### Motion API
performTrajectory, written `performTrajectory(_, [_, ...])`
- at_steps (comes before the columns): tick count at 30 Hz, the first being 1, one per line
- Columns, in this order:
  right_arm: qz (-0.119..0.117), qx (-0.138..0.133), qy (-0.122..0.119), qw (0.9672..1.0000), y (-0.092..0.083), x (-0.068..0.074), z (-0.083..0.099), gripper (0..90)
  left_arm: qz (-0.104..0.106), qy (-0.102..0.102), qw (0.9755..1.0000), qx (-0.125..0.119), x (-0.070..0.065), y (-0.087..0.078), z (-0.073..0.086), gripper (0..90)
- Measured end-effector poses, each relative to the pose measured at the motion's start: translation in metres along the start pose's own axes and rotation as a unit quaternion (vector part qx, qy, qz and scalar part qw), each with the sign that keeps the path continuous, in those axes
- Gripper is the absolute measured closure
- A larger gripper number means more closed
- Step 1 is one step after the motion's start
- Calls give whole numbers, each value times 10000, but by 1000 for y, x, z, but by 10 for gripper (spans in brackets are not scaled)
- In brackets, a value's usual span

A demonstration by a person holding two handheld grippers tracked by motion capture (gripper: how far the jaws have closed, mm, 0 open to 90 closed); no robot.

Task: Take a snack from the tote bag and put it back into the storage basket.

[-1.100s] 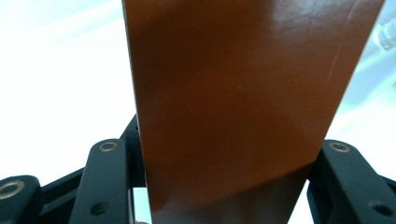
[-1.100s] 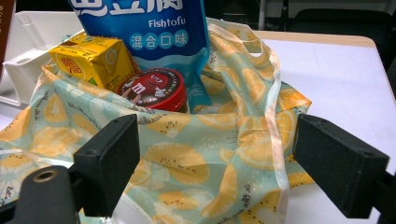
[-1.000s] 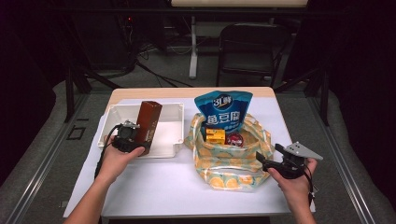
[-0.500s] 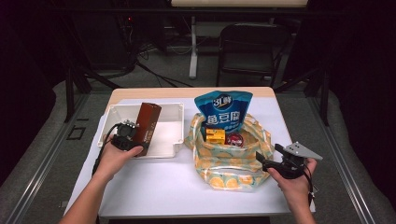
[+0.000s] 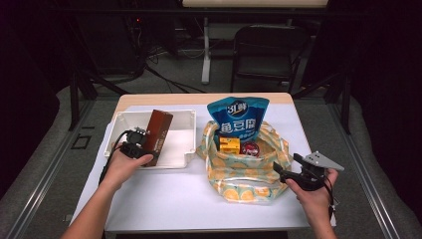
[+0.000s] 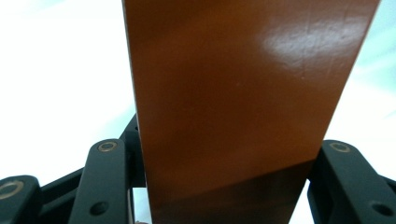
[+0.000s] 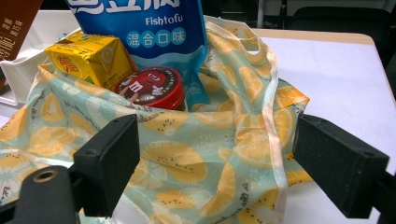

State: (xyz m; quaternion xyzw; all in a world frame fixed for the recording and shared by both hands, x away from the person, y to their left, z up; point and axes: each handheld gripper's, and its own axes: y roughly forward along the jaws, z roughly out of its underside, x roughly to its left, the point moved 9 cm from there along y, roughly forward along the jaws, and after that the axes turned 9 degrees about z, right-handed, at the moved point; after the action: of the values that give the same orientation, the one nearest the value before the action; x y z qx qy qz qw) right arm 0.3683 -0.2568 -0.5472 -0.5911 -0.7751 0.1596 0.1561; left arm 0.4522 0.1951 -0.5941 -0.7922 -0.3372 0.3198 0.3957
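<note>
**A:** While the high view is up, which step is this? The left gripper (image 5: 142,145) is clamped on the near end of the box (image 5: 158,128), a tall brown carton leaning in the white bin (image 5: 119,124) at the table's left.

**B:** I'd call it the lift-out. The box stands tilted, its far end up by the bin's far wall. The bag (image 5: 239,177), with its orange-slice print, sits right of the bin, and the right gripper (image 5: 281,170) rests at the bag's near right corner, jaws apart, nothing between them.

**A:** And the next move?

**B:** Probably raising the box clear of the bin wall, then carrying it right toward the bag's mouth. That's crowded already, with the blue pouch (image 5: 238,117) upright at the far side, so it needs a gap.

**A:** Left gripper view?

**B:** The box (image 6: 243,107) runs up between the two black jaws, which press on both its edges. Glossy, smooth brown face, stiff-looking, with one highlight near the top.

**A:** Right gripper view?

**B:** Jaws wide apart, the bag's cloth (image 7: 210,158) beyond them, not pinched. Inside sit a yellow carton (image 7: 86,58) and a red tin (image 7: 152,88) under the pouch (image 7: 140,28). The bin shows at far left.
</note>
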Motion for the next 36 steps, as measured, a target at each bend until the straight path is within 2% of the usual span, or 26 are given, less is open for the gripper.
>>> performTrajectory(7, [11, -5, 5, 10000, 0, 0, 0, 147, -9, 3, 10000, 67, 0, 1, -1, 441])
performTrajectory(9, [15, -10, 9, 10000, 0, 0, 0, 147, -16, 8, 10000, -15, 0, 1, -2, 434])
performTrajectory(10, [13, -4, 10, 10000, 0, 0, 0, 147, -87, -51, 9998, -177, 1, 0, -4, 417])
performTrajectory(12, [6, 4, -1, 10000, 0, 0, 0, 147, -55, -215, 9986, -474, 2, -7, -10, 241])
performTrajectory(14, [17, -12, 12, 10000, 0, 0, 0, 146, -113, -298, 9958, -859, 2, -19, -17, 170])
performTrajectory(15, [19, -19, 9, 10000, 0, -1, 0, 146, -87, -279, 9941, -1041, 1, -27, -20, 188])
performTrajectory(16, [24, -16, 6, 10000, 0, -1, 0, 147, -84, -269, 9914, -1279, -1, -35, -23, 238])
performTrajectory(17, [26, -15, 11, 10000, 0, -1, 0, 146, -102, -251, 9885, -1488, -4, -42, -24, 323])
performTrajectory(19, [23, -13, 10, 10000, 0, -1, 0, 147, 36, -71, 9856, -1689, -15, -50, -22, 574])
performTrajectory(21, [9, -1, 8, 10000, 0, 0, 0, 147, 224, 136, 9865, -1619, -30, -49, -15, 763])
performTrajectory(22, [6, 6, 0, 10000, 0, 0, 0, 147, 299, 205, 9879, -1507, -36, -45, -11, 830])
performTrajectory(23, [16, 0, 11, 10000, 0, 0, 0, 147, 324, 231, 9889, -1433, -41, -39, -7, 861])
performTrajectory(24, [12, 14, -5, 10000, 1, 1, 0, 147, 315, 295, 9914, -1234, -44, -32, -2, 886])
performTrajectory(26, [-2, 17, -8, 10000, 1, 2, 0, 147, 90, 341, 9942, -1012, -41, -19, 4, 900])
performTrajectory(28, [-13, 23, -21, 10000, 1, 3, 0, 147, 73, 89, 9954, -947, -34, -10, 7, 900])
performTrajectory(29, [-11, 17, -20, 10000, 1, 3, 0, 147, 13, -42, 9952, -976, -29, -8, 8, 900])
performTrajectory(30, [-13, 26, -29, 10000, 0, 3, 0, 147, 63, -127, 9943, -1058, -25, -9, 6, 900])
performTrajectory(33, [-2, 24, -1, 10000, 1, 2, 1, 147, -236, -328, 9934, -1069, -11, -11, 3, 900])
performTrajectory(36, [6, 49, 12, 10000, 2, 0, 2, 148, -406, -526, 9916, -1113, 3, -10, 1, 900])
